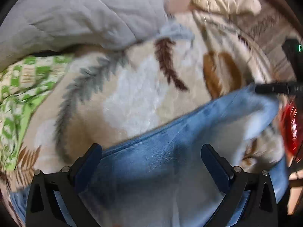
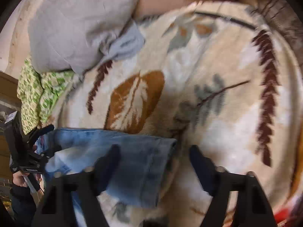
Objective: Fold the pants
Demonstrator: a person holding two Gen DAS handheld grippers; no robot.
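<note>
Right up close in the left wrist view, the left gripper (image 1: 151, 162) has its jaws spread wide with nothing pinched, hanging over the jeans (image 1: 170, 145), which lie on the leaf-print blanket (image 1: 132, 98); the denim runs as a long band from lower left up toward the right, where its far end looks lifted and curled next to the other tool (image 1: 274, 89); the risk I see is that loose raised end flopping back or landing crooked, since nothing here is holding the cloth, and the whole frame is smeared so I can't say how flat it lies; a grey pillow (image 1: 75, 19) and green checked fabric (image 1: 22, 87) sit further off, well apart from the denim. Over in the right wrist view, the right gripper (image 2: 154, 157) has its jaws apart too, one finger (image 2: 111, 158) over the denim and the other over bare blanket, no squeeze that I can see; the long axis runs left to right, hem end pointing right; closing now could snag blanket pile along with the hem, or catch only one layer, and the fold goes lopsided.
</note>
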